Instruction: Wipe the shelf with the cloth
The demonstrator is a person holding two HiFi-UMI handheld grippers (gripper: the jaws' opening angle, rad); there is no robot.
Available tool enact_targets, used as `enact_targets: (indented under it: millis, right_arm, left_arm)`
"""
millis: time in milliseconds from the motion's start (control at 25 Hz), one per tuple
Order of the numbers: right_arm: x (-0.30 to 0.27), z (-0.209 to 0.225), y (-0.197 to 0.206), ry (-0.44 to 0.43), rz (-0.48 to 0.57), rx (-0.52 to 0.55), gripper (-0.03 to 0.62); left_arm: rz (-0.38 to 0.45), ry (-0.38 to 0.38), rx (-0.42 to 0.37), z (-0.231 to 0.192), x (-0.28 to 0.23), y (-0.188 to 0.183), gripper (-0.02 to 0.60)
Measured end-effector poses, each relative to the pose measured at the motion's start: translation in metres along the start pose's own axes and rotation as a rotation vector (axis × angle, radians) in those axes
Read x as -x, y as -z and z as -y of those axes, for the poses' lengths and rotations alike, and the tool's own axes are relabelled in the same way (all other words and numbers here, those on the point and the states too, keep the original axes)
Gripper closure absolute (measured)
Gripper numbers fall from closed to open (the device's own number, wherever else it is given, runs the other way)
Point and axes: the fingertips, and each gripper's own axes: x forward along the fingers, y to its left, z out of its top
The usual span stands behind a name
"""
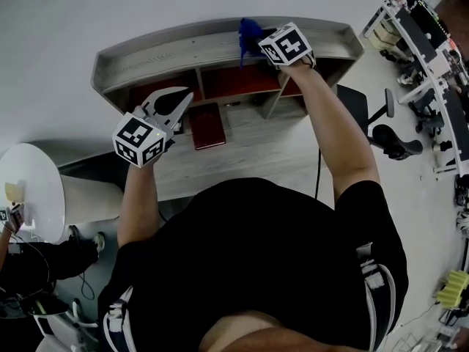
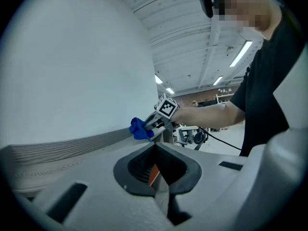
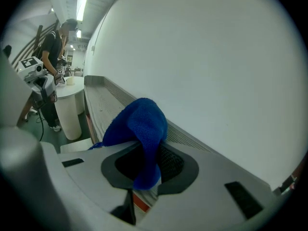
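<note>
Blue cloth (image 1: 248, 34) sits bunched in the right tongs (image 1: 255, 41), whose jaws are clamped on a fold of it, with the rest spilling up and over the tips. It is at the top board of the shelf (image 1: 168, 46), right of the board's middle and close to its raised back rim, next to the white wall (image 1: 146, 2). The shelf is grey wood with red-backed compartments (image 1: 234, 81) under the top board, and it stands along the far edge of the bench (image 1: 242, 149). The left tongs (image 1: 183, 96) are held over the left part of the bench, in front of the shelf's left compartment, jaws closed with nothing between them, well apart from the cloth. A red book (image 1: 207, 125) lies flat on the bench just right of the left tongs, below the middle compartment. A round white table (image 1: 29, 189) stands off the bench's left end.
</note>
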Motion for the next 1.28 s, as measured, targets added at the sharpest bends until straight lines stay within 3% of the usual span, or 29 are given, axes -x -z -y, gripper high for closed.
enact_targets:
  millis: [760, 1280]
  right_arm:
    - [0.058, 0.136, 0.097, 0.145, -0.052, -0.098, 0.523]
    - [0.090, 0.201, 0.152, 0.245, -0.097, -0.147, 0.523]
  left_arm:
    - [-0.019, 0.084, -0.021, 0.030, -0.101, -0.011, 0.565]
    - [-0.018, 0.101, -0.025, 0.035, -0.139, -0.016, 0.565]
